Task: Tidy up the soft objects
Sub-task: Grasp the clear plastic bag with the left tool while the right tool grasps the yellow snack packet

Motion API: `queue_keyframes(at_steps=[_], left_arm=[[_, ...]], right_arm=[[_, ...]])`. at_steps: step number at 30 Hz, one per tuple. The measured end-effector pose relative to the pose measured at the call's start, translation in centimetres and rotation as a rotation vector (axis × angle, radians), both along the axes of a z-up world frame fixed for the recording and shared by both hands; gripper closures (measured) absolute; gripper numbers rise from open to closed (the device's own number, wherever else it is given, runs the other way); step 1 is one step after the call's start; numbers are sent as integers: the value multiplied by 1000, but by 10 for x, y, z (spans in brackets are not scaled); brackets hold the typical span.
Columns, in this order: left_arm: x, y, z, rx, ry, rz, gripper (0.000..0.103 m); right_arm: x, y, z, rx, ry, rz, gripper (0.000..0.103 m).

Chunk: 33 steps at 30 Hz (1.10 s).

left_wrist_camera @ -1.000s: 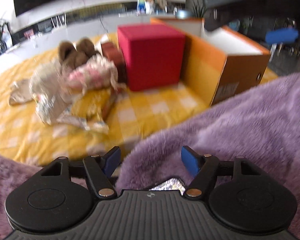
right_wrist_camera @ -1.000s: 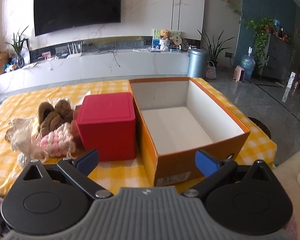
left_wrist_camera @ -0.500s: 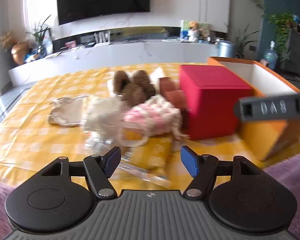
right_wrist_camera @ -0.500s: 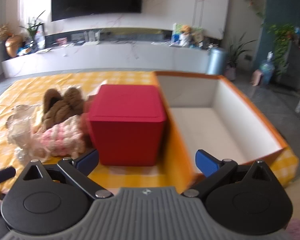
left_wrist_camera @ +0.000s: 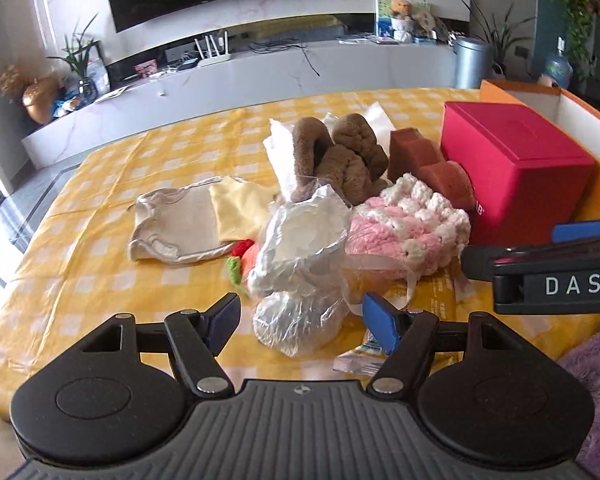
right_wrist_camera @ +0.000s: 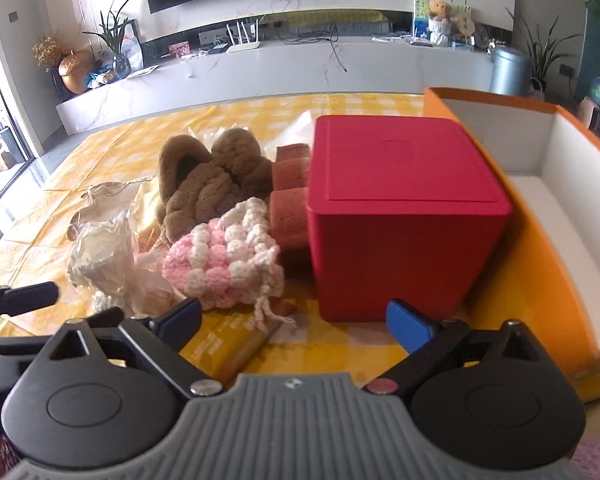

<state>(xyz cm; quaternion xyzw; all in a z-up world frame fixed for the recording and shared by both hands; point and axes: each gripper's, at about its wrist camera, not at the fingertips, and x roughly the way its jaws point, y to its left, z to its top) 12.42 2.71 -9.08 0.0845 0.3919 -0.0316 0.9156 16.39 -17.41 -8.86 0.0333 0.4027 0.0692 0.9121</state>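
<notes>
Left wrist view: soft pile sits mid-table on the yellow check cloth [left_wrist_camera: 112, 184]. Nearest the left gripper [left_wrist_camera: 300, 314] is a crinkly clear-wrapped white bundle [left_wrist_camera: 300, 248], just ahead of its jaws, which stand wide w/ nothing between them. Right gripper [right_wrist_camera: 294, 318] is also spread wide and empty, though its jaws have just been closing a little; it points at the gap between the pink-and-white knit piece [right_wrist_camera: 224, 264] and the red box [right_wrist_camera: 404, 216].

Likely step: pick one soft item, move it to the orange bin [right_wrist_camera: 540, 264], which is open and looks empty, on the far side of the red box.

To do it well, imo: grab the knit piece or the bundle by its bulk, not by the loose drawstring or film, and lift straight up before carrying, since items overlap and may drag neighbours.

Around: brown plush scarf [right_wrist_camera: 212, 184] behind the knit, touching it; rust-brown sponge blocks [right_wrist_camera: 290, 200] against the red box; beige cloth pouch [left_wrist_camera: 180, 220] off to the left; flat yellow packet [right_wrist_camera: 236, 336] under the knit's cord.

In the way: the red box stands between pile and bin, so any carry must go over it. The two grippers are close; they could clash.
</notes>
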Motion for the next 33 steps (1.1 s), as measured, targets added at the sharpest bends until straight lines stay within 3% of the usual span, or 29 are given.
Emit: queue_keyframes(at_steps=[13, 20, 24, 30, 33], left_arm=[[32, -10, -27, 55, 46, 24, 17], [25, 0, -21, -10, 38, 51, 40], [10, 7, -4, -42, 12, 56, 42], [-10, 38, 15, -162, 59, 132, 42], [-13, 51, 16, -150, 65, 192, 42]], right_arm=[[12, 4, -9, -3, 15, 4, 16], [9, 5, -6, 6, -7, 15, 16], [6, 9, -5, -3, -14, 36, 16], [3, 17, -8, 23, 24, 53, 14], [4, 27, -13, 32, 54, 63, 11]])
